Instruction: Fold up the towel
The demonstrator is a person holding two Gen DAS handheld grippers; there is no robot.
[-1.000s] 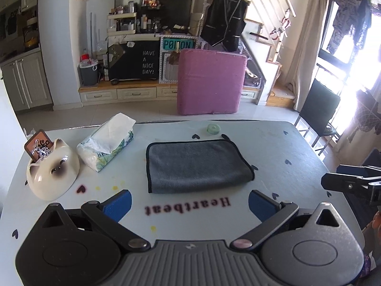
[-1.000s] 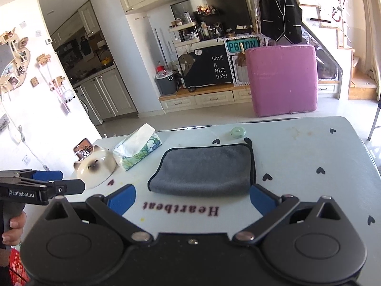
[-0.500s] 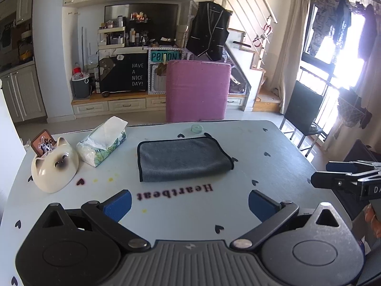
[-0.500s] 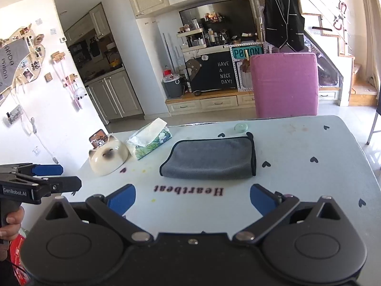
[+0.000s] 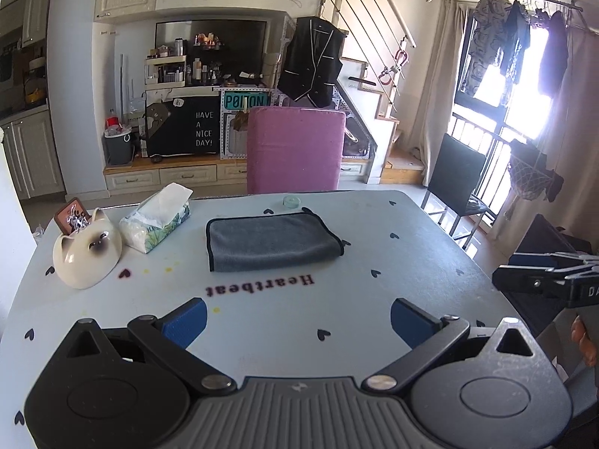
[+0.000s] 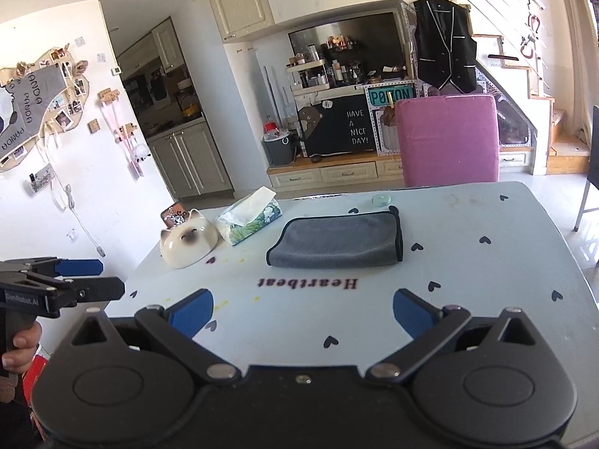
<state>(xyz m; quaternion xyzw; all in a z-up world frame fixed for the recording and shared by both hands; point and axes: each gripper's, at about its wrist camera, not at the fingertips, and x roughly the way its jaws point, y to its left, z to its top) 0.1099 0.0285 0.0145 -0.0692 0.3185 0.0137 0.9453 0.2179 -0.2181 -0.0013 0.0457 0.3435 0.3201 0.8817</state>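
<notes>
Pale blue and dotted with small black hearts, the surface (image 5: 393, 262) carries the word "Heartbeat" (image 5: 260, 285) printed on it, and just beyond that word lies the grey towel (image 5: 271, 241), already folded into a flat oblong with dark piping along its edges. Its long axis runs side to side, parallel to the printed word, with the rounded fold toward the word and a small dark hanging loop at the far right corner. Beyond the towel, near that loop, sits a small round pale green object (image 5: 292, 200); to the towel's left are a tissue pack (image 5: 157, 217) and, further left, a cream cat-shaped bowl (image 5: 87, 249). Behind the surface, past the towel, stands a pink chair (image 5: 295, 149). The left gripper (image 5: 297, 316) hangs over the near part of the surface on the near side of the word, its blue-padded jaws spread wide and gripping nothing; the right gripper (image 6: 303, 312) sits likewise, jaws released and well short of the towel (image 6: 337, 239). Only the left wrist view shows the bright window and a dark chair to the towel's right, plus the right gripper (image 5: 546, 280) seen side-on at the edge; only the right wrist view shows the white wall hung with photos and the left gripper (image 6: 80, 278) in a hand (image 6: 20, 348)
</notes>
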